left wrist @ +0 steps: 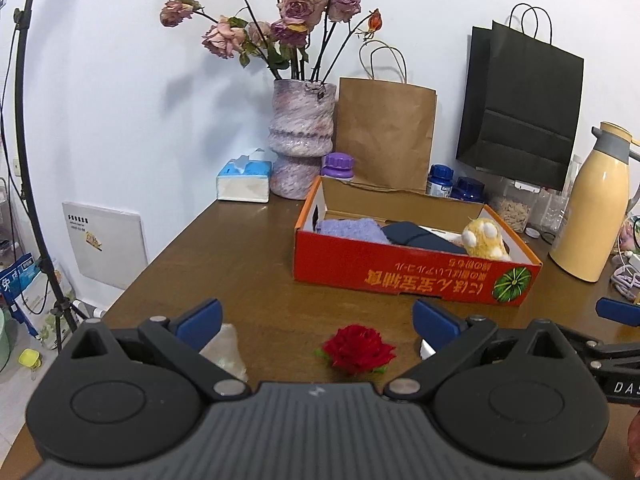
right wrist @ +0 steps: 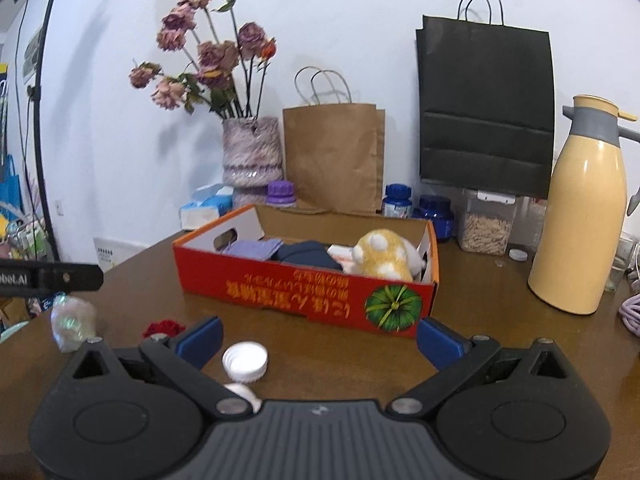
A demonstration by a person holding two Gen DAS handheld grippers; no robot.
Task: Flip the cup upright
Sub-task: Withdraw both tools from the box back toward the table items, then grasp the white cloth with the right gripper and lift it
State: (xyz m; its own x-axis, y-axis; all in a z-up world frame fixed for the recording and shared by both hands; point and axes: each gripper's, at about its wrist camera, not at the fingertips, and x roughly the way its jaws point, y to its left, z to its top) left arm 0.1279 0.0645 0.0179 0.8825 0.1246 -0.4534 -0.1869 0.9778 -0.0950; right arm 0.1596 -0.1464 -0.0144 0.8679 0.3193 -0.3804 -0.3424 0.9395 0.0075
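Note:
A translucent, iridescent cup (left wrist: 226,350) stands on the brown table (left wrist: 248,264), close behind my left gripper's left finger. Its body widens toward the table, as if mouth down. In the right wrist view the cup (right wrist: 74,322) is at the far left, well left of my right gripper. My left gripper (left wrist: 318,322) is open and holds nothing. My right gripper (right wrist: 319,340) is open too, with a white screw cap (right wrist: 245,362) on the table just inside its left finger. A blue pad of the right gripper (left wrist: 618,312) shows at the left view's right edge.
A red fabric rose (left wrist: 358,348) lies between the left fingers. Behind it stand an open red cardboard box (left wrist: 400,276) with cloths and a plush toy, a vase of dried roses (left wrist: 300,140), a tissue box (left wrist: 244,180), paper bags, jars and a yellow thermos (right wrist: 580,216).

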